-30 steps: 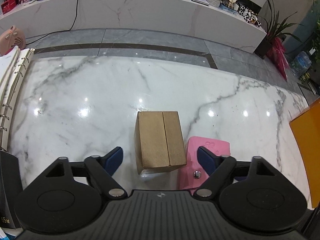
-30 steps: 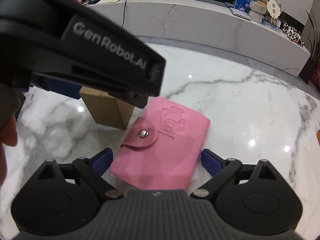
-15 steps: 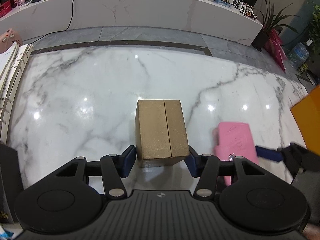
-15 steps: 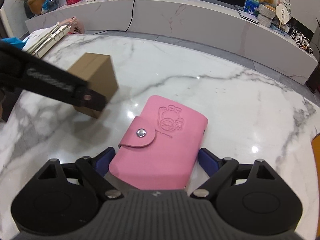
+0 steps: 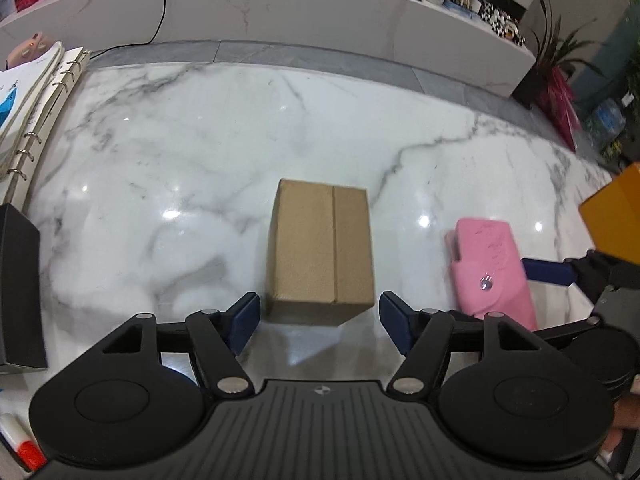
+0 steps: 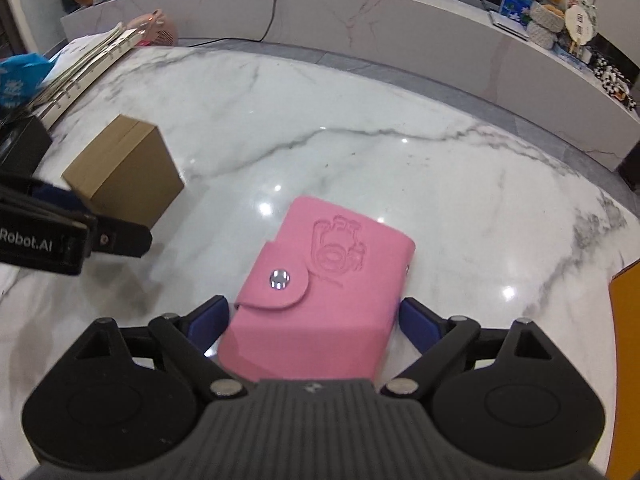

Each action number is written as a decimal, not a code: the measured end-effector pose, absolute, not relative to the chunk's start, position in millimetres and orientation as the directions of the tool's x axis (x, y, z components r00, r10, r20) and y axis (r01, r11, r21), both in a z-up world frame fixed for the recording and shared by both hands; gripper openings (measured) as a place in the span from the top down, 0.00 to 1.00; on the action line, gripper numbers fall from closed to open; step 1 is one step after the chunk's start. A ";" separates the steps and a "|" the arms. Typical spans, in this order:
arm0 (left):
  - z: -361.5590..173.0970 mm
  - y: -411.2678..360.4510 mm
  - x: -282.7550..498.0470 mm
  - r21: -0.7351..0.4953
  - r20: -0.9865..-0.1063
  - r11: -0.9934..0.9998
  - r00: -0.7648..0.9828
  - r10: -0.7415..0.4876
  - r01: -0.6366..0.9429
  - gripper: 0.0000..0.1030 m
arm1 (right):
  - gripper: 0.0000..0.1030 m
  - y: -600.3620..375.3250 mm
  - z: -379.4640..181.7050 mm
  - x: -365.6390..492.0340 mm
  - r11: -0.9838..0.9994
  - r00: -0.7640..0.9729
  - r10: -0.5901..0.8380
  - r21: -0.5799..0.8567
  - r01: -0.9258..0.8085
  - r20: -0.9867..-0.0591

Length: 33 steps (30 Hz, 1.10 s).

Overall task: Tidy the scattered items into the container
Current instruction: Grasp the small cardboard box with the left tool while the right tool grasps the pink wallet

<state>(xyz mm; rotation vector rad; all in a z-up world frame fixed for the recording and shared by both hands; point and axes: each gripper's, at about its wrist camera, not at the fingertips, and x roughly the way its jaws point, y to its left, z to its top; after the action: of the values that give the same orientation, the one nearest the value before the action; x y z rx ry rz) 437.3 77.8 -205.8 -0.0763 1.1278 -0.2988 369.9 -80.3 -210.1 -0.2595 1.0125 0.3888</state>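
Left tool (image 5: 319,318) opening, cardboard box (image 5: 322,248) between, untouched; right tool (image 6: 314,322) opening, straddling pink wallet (image 6: 320,300).

Black ribbed tongs (image 5: 318,316) with blue pads (image 5: 244,318), silver screws, white "Robot.AI" lettering.

Office-like lobby: long marble counter (image 5: 280,12), ring binder (image 5: 44,92), potted plant (image 5: 556,68).

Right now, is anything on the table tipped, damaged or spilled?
Nothing stands out. The cardboard box sits flat and closed on the marble, the pink wallet lies snapped shut beside it. Neither is in the orange container yet. No spills.
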 end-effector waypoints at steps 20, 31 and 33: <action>-201.7 75.9 431.7 -0.149 -0.863 0.967 0.450 -0.230 0.208 0.49 | 0.18 -74.2 -206.5 376.6 0.909 0.471 0.180 -0.037 -0.416 -0.864; -180.5 73.8 423.6 -0.137 -0.852 0.963 0.469 -0.234 0.232 0.49 | 0.20 -77.2 -192.0 366.0 0.901 0.484 0.182 -0.052 -0.431 -0.856; -175.8 73.8 421.6 -0.137 -0.849 0.963 0.474 -0.236 0.234 0.49 | 0.20 -78.2 -187.2 364.4 0.901 0.490 0.183 -0.054 -0.431 -0.852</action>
<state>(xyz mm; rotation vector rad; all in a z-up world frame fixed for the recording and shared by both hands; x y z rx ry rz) 421.6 73.8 -175.8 -0.0025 1.0384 -0.2871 364.4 -78.2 -187.2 -0.2759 0.9925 0.3784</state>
